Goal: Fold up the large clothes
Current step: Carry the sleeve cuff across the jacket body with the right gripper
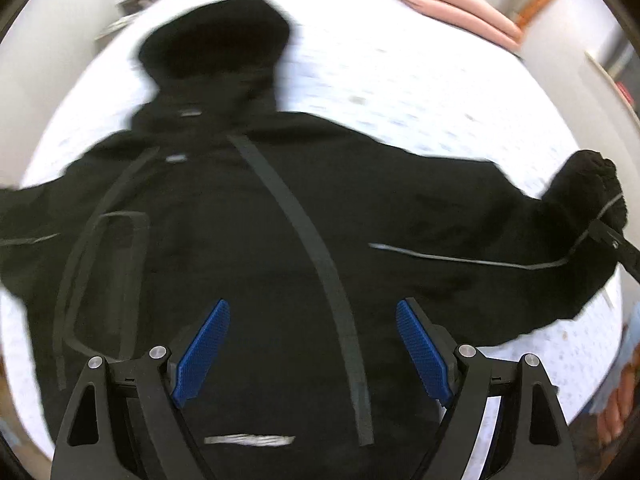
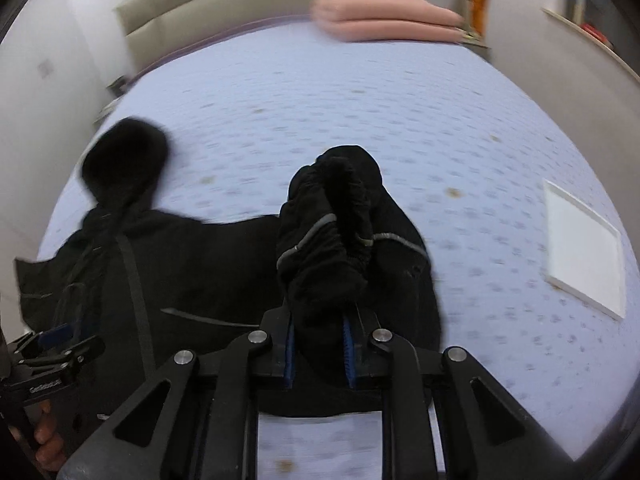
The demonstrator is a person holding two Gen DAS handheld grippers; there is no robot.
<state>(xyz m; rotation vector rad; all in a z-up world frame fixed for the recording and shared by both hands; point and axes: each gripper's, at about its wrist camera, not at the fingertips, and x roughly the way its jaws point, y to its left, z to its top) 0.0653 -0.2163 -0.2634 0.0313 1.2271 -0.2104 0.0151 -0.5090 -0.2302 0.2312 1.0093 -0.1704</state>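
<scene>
While the left gripper (image 1: 312, 344) hovers with its blue pads spread wide and empty above the lower body of the black hooded jacket with grey taped seams (image 1: 280, 240), the right gripper (image 2: 319, 354) is clamped on that jacket's bunched elastic cuff (image 2: 324, 236), lifted off the pale dotted bedsheet (image 2: 400, 120). The jacket lies spread flat, hood away from the grippers, far sleeve outstretched. By my judgement folding has barely begun: both sleeves and body remain unfolded.
</scene>
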